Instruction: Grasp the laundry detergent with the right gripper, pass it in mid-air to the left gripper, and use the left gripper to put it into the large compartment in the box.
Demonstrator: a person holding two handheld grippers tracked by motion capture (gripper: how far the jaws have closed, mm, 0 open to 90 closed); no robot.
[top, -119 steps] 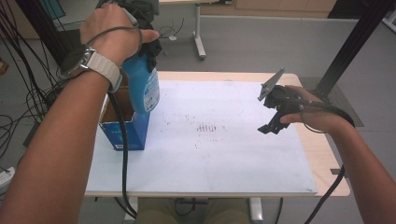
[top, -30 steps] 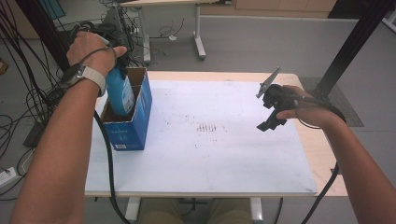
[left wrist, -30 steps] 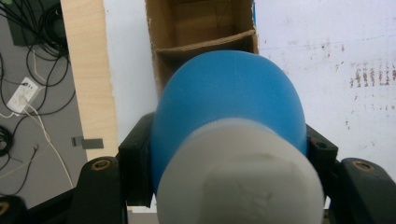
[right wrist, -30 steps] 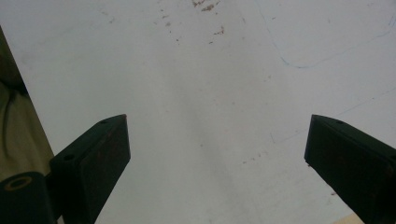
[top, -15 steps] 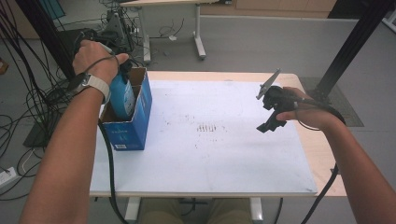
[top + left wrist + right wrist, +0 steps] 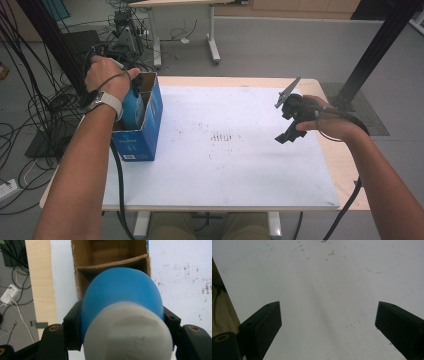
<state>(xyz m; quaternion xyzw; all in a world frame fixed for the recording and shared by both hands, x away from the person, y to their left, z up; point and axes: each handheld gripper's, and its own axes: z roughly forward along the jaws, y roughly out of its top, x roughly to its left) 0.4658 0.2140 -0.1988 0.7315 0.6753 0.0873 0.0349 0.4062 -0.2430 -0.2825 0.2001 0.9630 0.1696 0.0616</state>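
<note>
Lab, floor cables (image 6: pixel 35 107), black rig frame (image 6: pixel 380 45)

Left hand-held gripper (image 6: pixel 120 322) clamped, right (image 6: pixel 327 322) agape

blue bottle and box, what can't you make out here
- High view: the blue bottle is mostly hidden by the left hand and the blue box wall.
- Left gripper view: the bottle's white cap is blurred and cut off by the bottom edge; the bottle hides the compartment under it.
- Right gripper view: fingers over bare white table; nothing between them.
</note>
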